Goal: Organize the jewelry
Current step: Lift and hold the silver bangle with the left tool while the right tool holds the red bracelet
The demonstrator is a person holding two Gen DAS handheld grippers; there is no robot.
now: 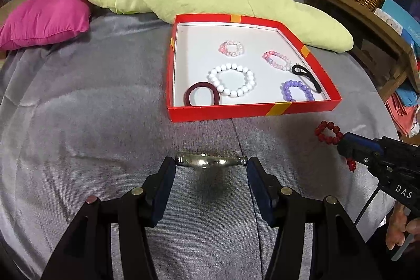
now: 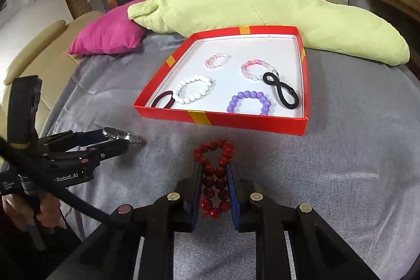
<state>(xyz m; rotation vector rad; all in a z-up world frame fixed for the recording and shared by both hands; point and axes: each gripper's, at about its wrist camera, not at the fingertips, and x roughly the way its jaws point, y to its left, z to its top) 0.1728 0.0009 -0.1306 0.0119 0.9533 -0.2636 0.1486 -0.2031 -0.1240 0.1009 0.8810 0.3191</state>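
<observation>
- Our left hand-held gripper (image 1: pixel 210 162), lower centre, clamps a silver watch (image 1: pixel 207 160) above the grey bed (image 1: pixel 92 122).
- Our right hand-held gripper (image 2: pixel 215 190) squeezes red beads (image 2: pixel 216 175), bottom centre.
- Upper centre, we see the red box (image 2: pixel 236 122) holding bracelets.

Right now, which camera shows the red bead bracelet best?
The right wrist view. There the red bead bracelet fills the middle, squeezed between the right gripper's pads, every bead clear. In the left wrist view it sits small at the right edge, partly hidden behind that gripper.
</observation>
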